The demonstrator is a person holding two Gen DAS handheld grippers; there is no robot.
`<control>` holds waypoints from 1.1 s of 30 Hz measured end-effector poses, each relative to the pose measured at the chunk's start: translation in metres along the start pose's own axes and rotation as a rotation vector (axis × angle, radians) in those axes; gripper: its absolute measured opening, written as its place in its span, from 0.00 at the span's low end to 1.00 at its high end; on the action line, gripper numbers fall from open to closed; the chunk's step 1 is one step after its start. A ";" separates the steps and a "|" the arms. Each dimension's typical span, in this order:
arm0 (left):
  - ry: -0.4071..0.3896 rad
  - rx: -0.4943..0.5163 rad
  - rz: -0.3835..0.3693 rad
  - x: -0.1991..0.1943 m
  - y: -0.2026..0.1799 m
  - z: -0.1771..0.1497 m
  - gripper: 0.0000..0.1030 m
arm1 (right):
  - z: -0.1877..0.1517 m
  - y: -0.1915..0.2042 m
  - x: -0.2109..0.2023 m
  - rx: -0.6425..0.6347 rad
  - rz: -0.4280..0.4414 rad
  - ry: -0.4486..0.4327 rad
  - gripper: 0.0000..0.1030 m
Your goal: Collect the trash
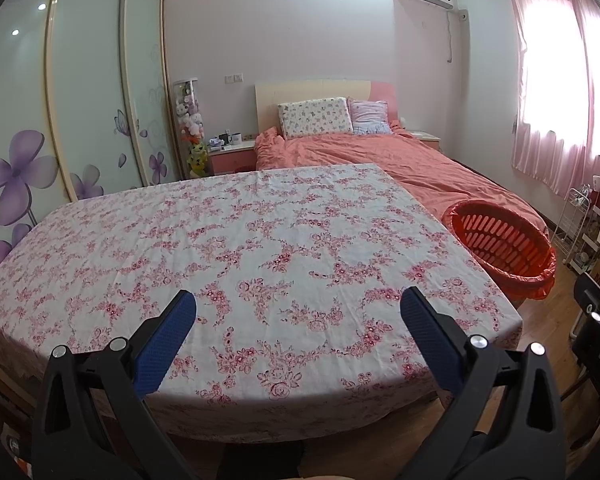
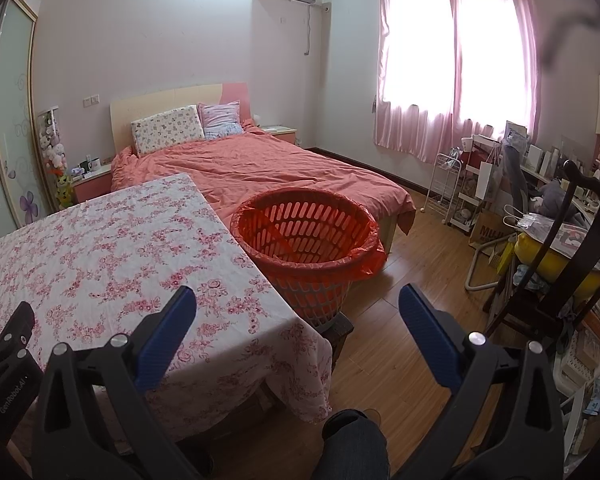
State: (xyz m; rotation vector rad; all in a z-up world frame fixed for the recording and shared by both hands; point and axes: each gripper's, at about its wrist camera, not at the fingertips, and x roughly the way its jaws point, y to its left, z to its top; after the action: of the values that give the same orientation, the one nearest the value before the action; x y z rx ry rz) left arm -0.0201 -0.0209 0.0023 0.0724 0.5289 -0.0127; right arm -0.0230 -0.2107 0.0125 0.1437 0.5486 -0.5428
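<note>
right wrist view: one red-lined basket (image 2: 308, 236) beside one floral surface (image 2: 100, 248), two pillows; both grippers' jaws wide open, holding nothing.

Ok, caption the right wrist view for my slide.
Open right tongs above floral tablecloth's corner, facing the red-lined basket.

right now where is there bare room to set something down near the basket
The floral tablecloth shows bare from the jaws to its far edge by the bed. The wood floor between the orange basket and the white rack is open. The right side by the chair is crowded with bags and papers.
</note>
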 end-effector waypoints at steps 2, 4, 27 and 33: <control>0.002 -0.002 0.000 0.000 0.000 0.000 0.98 | 0.000 0.000 0.000 0.000 0.000 -0.001 0.96; 0.004 -0.004 -0.001 0.001 0.001 0.000 0.98 | 0.000 0.000 0.000 -0.001 0.001 -0.001 0.96; 0.011 -0.007 -0.002 0.002 0.001 0.000 0.98 | -0.002 0.000 0.000 -0.001 0.000 -0.003 0.96; 0.011 -0.008 -0.002 0.003 0.001 0.000 0.98 | -0.002 0.001 0.000 -0.001 0.000 -0.003 0.96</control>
State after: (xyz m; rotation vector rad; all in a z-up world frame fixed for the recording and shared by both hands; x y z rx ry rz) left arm -0.0177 -0.0195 0.0015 0.0641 0.5403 -0.0124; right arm -0.0234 -0.2098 0.0105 0.1423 0.5461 -0.5426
